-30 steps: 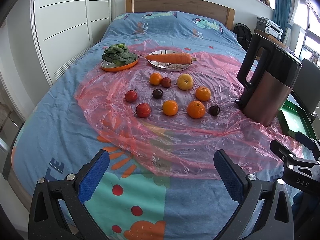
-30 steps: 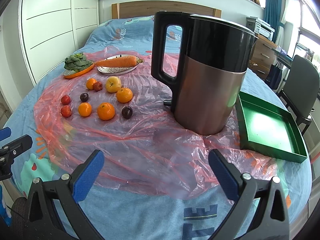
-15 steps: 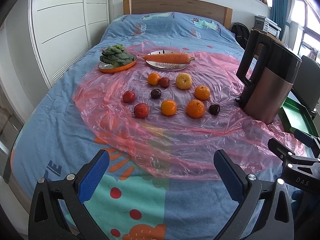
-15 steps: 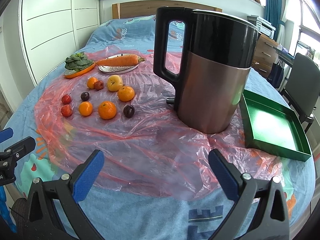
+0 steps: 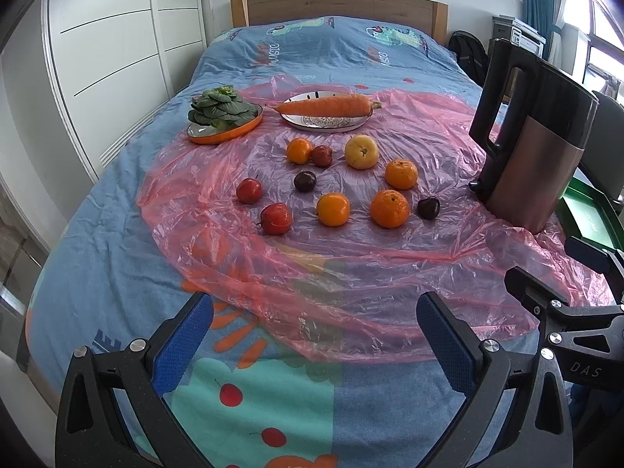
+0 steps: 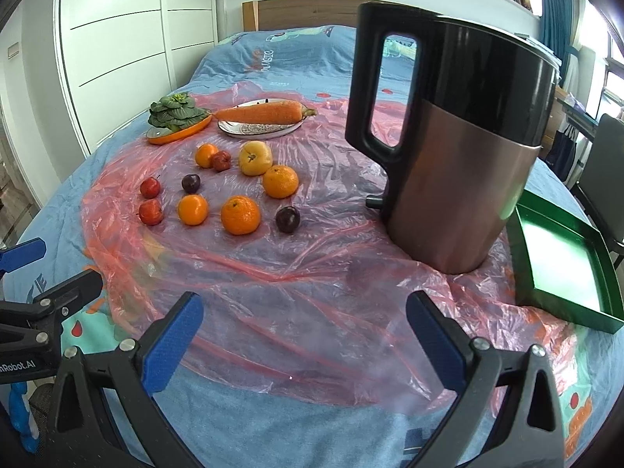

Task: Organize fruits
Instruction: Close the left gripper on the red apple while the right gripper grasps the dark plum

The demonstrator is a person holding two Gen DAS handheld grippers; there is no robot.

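Left gripper jaws wide apart, empty, above near edge of bed. Right gripper also spread, empty, over pink plastic sheet. Fruits loose on sheet mid-bed: oranges, red apples, dark plums, yellow apple. Kettle upright right of them, green tray just beside it. Behind fruits: carrot on plate, greens on orange dish.
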